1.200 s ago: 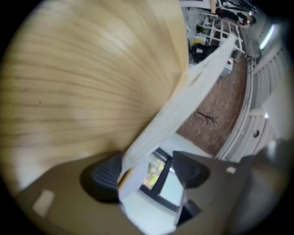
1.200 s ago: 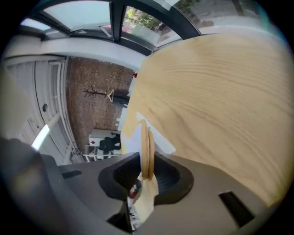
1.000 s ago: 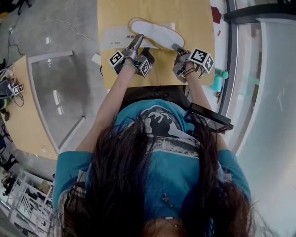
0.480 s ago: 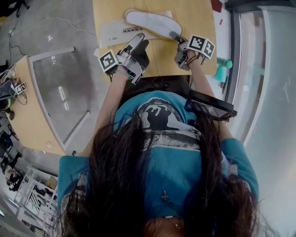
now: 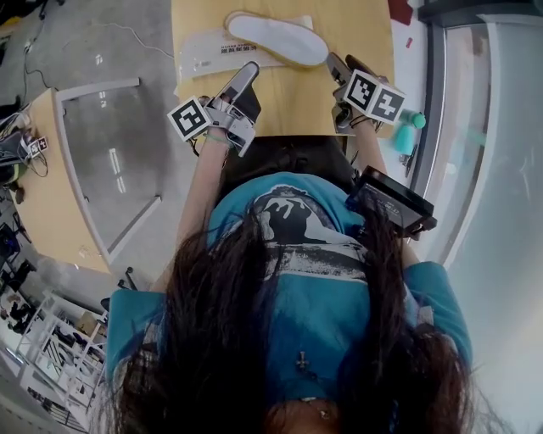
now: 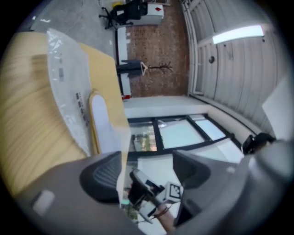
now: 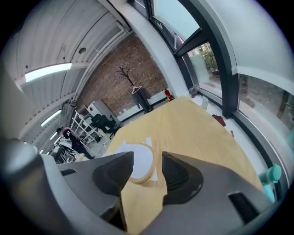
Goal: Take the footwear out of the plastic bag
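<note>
A white slipper (image 5: 276,38) with a tan rim lies sole up at the table's far side, its toe end resting on the flat clear plastic bag (image 5: 208,58). My left gripper (image 5: 248,85) hangs above the table, near side of the bag, open and empty. My right gripper (image 5: 344,66) hovers just right of the slipper's heel; its jaws have just been opening and nothing is between them. In the left gripper view, the slipper (image 6: 102,128) and bag (image 6: 64,78) lie ahead. The slipper (image 7: 140,158) also shows beyond the open jaws in the right gripper view.
The tan wooden table (image 5: 297,106) ends at my body. A teal bottle (image 5: 404,140) stands by the table's right edge, near the window. A red scrap (image 5: 398,10) lies at the far right. A glass-topped desk (image 5: 110,161) is on the left.
Both grippers have lifted off the slipper and bag and drawn back toward me, rolling as they went. The right gripper's jaws opened, leaving the slipper's heel. Slipper and bag stay put.
</note>
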Motion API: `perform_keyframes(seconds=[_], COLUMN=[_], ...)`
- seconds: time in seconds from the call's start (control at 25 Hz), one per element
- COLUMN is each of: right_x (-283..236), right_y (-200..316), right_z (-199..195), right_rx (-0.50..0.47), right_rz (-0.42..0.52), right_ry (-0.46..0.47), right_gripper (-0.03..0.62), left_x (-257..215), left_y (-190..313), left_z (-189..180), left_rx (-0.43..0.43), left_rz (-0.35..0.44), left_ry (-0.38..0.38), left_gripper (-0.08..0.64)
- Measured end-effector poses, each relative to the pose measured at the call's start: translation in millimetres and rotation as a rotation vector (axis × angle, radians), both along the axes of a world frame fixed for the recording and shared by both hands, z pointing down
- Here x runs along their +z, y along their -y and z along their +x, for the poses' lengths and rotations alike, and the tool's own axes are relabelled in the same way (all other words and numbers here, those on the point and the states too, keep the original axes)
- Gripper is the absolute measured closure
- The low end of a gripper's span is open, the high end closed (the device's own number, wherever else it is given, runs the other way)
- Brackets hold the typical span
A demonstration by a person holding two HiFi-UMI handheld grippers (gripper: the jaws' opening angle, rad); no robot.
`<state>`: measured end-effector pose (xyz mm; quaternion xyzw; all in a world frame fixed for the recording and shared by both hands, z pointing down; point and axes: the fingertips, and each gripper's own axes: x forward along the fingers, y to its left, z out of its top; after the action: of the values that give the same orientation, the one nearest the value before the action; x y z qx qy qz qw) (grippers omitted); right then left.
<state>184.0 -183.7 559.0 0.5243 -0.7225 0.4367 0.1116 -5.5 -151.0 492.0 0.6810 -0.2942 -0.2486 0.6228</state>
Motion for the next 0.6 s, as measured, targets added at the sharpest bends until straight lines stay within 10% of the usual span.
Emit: perform_keyframes(seconds=[0.32,0.6], right_x=[-29.2,-33.8], right_y=[-21.0,-57.3], right_z=[-50.3,-87.7], right_rx=[-0.142,-0.225], right_rz=[0.055,0.044], right_ry=[0.238,0.262], right_gripper=[0.402,0.49], left_x=[-1.5,-35.5], left_y=[-35.6,-55.7], left_z=[-20.2,-23.7], left_rx=[-0.09,-0.085], left_rz=[0.061,0.195], left_ry=[0.058,-0.008], left_gripper=[0.355,0.413])
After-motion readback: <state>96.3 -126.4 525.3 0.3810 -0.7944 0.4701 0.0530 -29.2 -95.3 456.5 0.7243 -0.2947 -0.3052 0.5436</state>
